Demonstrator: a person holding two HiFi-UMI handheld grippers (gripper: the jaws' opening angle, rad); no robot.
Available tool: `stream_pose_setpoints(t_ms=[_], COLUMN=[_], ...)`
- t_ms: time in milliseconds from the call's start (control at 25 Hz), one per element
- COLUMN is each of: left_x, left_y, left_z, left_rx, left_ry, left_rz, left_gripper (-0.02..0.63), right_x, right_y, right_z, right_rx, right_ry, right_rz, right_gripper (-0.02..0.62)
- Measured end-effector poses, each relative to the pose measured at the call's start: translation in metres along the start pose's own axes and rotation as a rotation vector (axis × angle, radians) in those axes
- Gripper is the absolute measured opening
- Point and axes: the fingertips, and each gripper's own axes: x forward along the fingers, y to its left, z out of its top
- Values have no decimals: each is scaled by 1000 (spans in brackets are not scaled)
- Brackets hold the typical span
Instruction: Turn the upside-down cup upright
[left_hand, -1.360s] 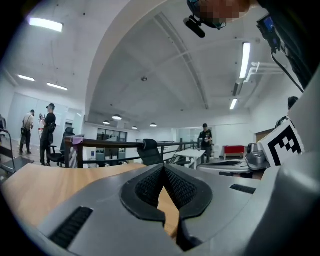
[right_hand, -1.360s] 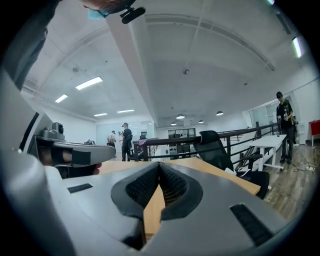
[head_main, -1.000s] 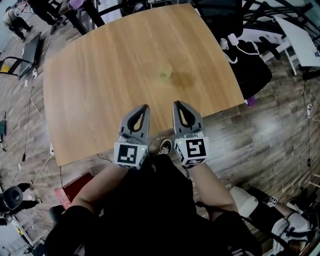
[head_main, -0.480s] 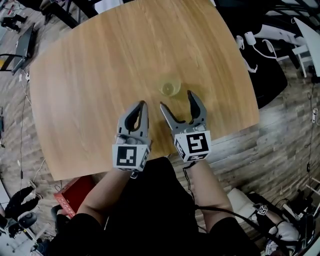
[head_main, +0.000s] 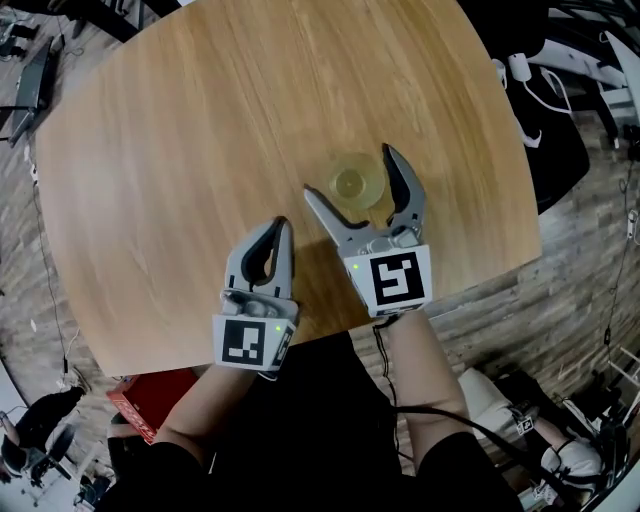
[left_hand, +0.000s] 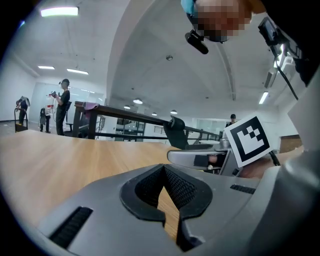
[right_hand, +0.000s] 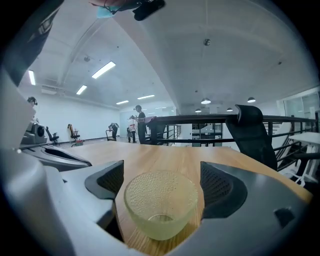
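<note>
A small, pale yellow, see-through cup (head_main: 350, 183) with a pebbled wall stands on the round wooden table (head_main: 180, 150). In the right gripper view the cup (right_hand: 161, 202) looks wider at the top and narrower toward the table. My right gripper (head_main: 350, 172) has its jaws opening, one on each side of the cup, and the pads (right_hand: 220, 185) stand clear of it. My left gripper (head_main: 280, 226) is shut on nothing, lower left of the cup over bare wood. In the left gripper view its jaws (left_hand: 164, 169) meet, and the right gripper's marker cube (left_hand: 248, 140) shows at the right.
The table's near edge (head_main: 300, 340) runs just behind both grippers. A red box (head_main: 150, 400) lies on the floor at lower left; white cables (head_main: 520, 70) lie at upper right. A black chair (right_hand: 252, 132) stands past the table. People (left_hand: 62, 107) stand far off.
Both grippers moved forward over the table and lower. The right gripper went from shut to wide open and now has the cup between its jaws. The left stayed shut.
</note>
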Motion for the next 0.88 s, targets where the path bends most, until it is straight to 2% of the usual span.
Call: stream_pose_setpoints(t_ms=[160, 360, 400, 480, 520, 640, 760, 880], left_x=[8, 12, 13, 15, 16, 28, 42, 48], left_y=[3, -5, -9, -18, -22, -40, -60, -70], left_z=[-5, -13, -14, -15, -15, -13, 2, 18], left_rx=[-15, 7, 11, 37, 64, 146, 197, 231], left_ry=[4, 17, 26, 46, 57, 66, -14, -108], left_rz=[-18, -50, -71, -129, -158, -233, -308, -364], left_gripper=[8, 8, 26, 133, 163, 257, 336, 348], right_x=[14, 7, 4, -4, -10, -27, -41, -47], right_y=[-7, -16, -18, -20, -20, -11, 4, 16], right_z=[-13, -17, -12, 7, 20, 64, 98, 109], right_rx=[-35, -3, 10, 31, 38, 63, 80, 104], right_ry=[71, 64, 48, 7, -15, -76, -94, -92], right_rz=[1, -13, -18, -20, -11, 54, 134, 197], right_gripper=[407, 403, 403, 403, 403, 403, 402, 402])
